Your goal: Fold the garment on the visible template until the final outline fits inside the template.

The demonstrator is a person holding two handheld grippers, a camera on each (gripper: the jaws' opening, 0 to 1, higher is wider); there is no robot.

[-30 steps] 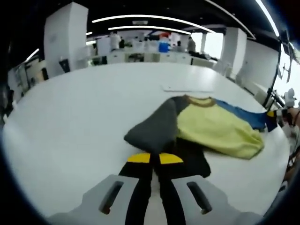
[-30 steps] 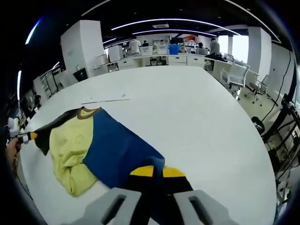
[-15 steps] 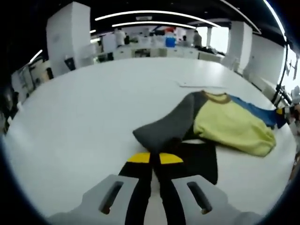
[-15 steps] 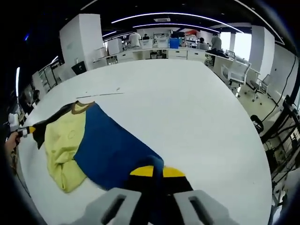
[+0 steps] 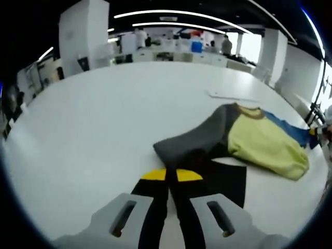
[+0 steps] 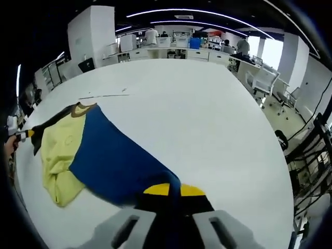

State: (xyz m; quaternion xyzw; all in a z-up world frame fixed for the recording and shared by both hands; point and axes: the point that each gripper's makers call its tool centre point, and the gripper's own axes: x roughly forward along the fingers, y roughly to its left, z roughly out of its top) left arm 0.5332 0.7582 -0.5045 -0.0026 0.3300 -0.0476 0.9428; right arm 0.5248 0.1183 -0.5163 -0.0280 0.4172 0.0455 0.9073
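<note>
The garment lies on the white table (image 5: 93,124). It has a yellow body (image 5: 264,142), a grey sleeve (image 5: 194,142) with a black cuff (image 5: 225,179), and a blue sleeve (image 6: 114,161). My left gripper (image 5: 171,175) is shut on the cuff end of the grey sleeve. My right gripper (image 6: 174,190) is shut on the end of the blue sleeve. The yellow body (image 6: 54,150) sits crumpled between the two sleeves. The template (image 5: 233,96) shows as a thin flat outline just beyond the brown collar (image 5: 250,111). The left gripper (image 6: 22,135) shows at the left edge, in a hand.
The table's round edge (image 6: 270,155) curves along the right, with office chairs (image 6: 262,80) beyond it. White desks and people (image 5: 171,46) stand far behind the table. Bare tabletop stretches left of the garment (image 5: 78,135).
Both sleeves have been drawn outward, so the garment lies more stretched between the grippers. The yellow body has shifted away from each camera.
</note>
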